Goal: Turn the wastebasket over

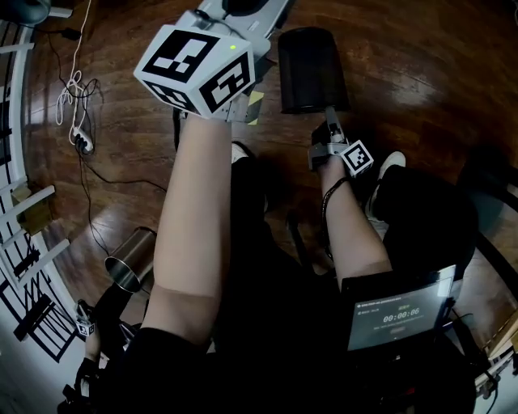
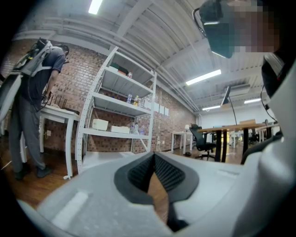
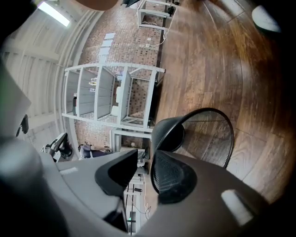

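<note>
The black mesh wastebasket (image 1: 312, 69) lies on the wooden floor ahead of my legs. In the right gripper view it is on its side (image 3: 210, 139), its open mouth turned toward the camera and its dark bottom visible inside. My right gripper (image 1: 330, 121) is low, just short of the basket's near end. Its jaws (image 3: 144, 169) stand open, a clear gap between the pads and nothing in it. My left gripper (image 1: 243, 12) is held high and level, away from the basket. Its pads (image 2: 154, 159) meet at the tips with nothing between them.
A shiny metal cylinder (image 1: 133, 257) stands on the floor at the left, beside a power strip with cables (image 1: 81, 141) and white rack bars (image 1: 20, 202). A screen with a timer (image 1: 401, 311) sits at my waist. Another person (image 2: 32, 92) stands by white shelving (image 2: 120, 106).
</note>
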Demonstrator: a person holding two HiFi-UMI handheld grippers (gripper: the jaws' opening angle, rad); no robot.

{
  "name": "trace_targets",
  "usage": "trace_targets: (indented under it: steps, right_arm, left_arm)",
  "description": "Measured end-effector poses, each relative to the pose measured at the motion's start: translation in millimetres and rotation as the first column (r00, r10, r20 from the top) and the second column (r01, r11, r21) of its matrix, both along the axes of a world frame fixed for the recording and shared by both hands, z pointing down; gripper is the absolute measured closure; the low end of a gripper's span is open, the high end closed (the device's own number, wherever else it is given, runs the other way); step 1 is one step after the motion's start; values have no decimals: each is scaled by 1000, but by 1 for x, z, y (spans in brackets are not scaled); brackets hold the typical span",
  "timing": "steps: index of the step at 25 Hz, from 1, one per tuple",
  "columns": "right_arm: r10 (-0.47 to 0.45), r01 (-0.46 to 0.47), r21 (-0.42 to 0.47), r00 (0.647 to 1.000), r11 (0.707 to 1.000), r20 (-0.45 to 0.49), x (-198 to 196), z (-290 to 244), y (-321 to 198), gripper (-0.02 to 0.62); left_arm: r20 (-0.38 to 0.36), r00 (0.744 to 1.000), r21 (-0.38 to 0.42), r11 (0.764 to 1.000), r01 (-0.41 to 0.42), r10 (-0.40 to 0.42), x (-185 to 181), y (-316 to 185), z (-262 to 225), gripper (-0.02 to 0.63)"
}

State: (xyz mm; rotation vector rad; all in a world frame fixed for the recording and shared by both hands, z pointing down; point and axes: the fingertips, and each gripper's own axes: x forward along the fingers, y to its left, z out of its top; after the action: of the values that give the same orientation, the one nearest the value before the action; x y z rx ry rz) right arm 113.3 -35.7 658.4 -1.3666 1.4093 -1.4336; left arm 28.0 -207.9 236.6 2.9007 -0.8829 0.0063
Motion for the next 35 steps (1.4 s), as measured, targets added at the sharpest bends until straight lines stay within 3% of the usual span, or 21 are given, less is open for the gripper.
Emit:
trace_targets:
  steps: [6,16,26,30,35]
  right_arm:
    - [55,-56,2,995,998,83,0,-5,-13,480]
    - [47,-46,-15,996,999,73,4,-2,-18,476]
    - [-29,27,34,998,999,49,-2,13,-67,476]
    - [11,-11,-1,997,1000,70,-2,13,-85,476]
    - [32,-30,-21,995,999,93,-2,18,-91,557]
  left_arm:
    - [0,1000,6,1000,3,-3,2,-1,-4,604]
    - [-4,1000,4,1000,8,-8,4,-1,-8,604]
    - [-15,1000,-4,1000,21,-21,-2,-6,-3,604]
    - [-22,1000,-4,1000,18,-18,-2,-5,-4,603]
    - [-10,999,-27,999,42,-43,-7,-7,-7,604]
